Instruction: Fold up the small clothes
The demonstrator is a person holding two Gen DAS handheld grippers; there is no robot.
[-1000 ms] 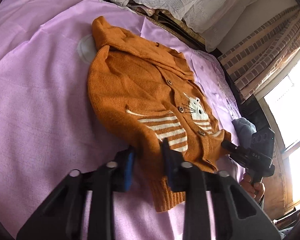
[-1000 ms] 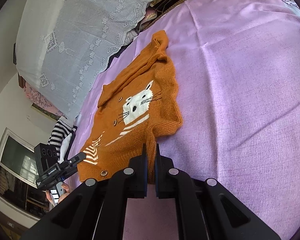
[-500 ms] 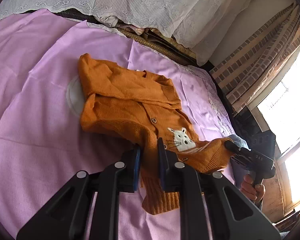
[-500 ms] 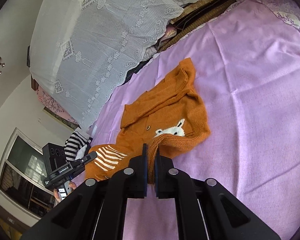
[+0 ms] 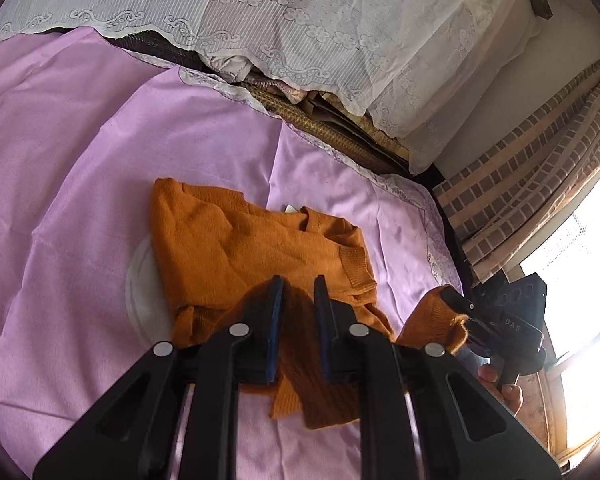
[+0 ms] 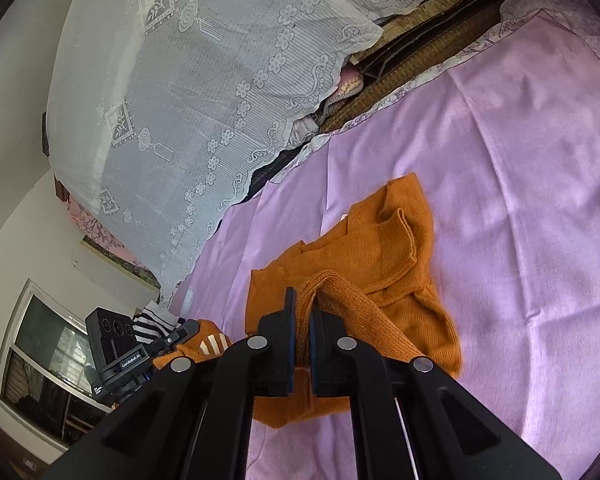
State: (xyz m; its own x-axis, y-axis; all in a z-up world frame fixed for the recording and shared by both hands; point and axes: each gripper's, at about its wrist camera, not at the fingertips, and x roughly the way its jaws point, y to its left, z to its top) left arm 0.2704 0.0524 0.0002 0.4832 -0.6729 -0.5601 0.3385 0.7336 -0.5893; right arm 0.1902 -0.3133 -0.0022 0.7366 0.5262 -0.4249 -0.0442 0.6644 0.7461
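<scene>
An orange knitted cardigan [image 5: 236, 248] lies on the purple bedsheet [image 5: 68, 168], its lower half lifted and carried over the upper half. My left gripper [image 5: 298, 292] is shut on the cardigan's hem, which hangs between the fingers. My right gripper [image 6: 303, 304] is shut on the other corner of the cardigan [image 6: 384, 256]; a fold of knit arches over its tips. The right gripper also shows in the left wrist view [image 5: 460, 312], holding orange fabric. The left gripper shows at lower left in the right wrist view [image 6: 176, 338], with striped fabric in it.
White lace-covered bedding [image 5: 300, 20] is stacked at the head of the bed. Brick-patterned curtains [image 5: 540, 176] and a bright window stand to the right. A striped garment [image 6: 156, 320] lies near the bed's far edge, by a window [image 6: 48, 364].
Both grippers have lifted the cardigan's bottom edge and carried it forward over the body toward the collar. The cat face and stripes are now folded under, out of sight.
</scene>
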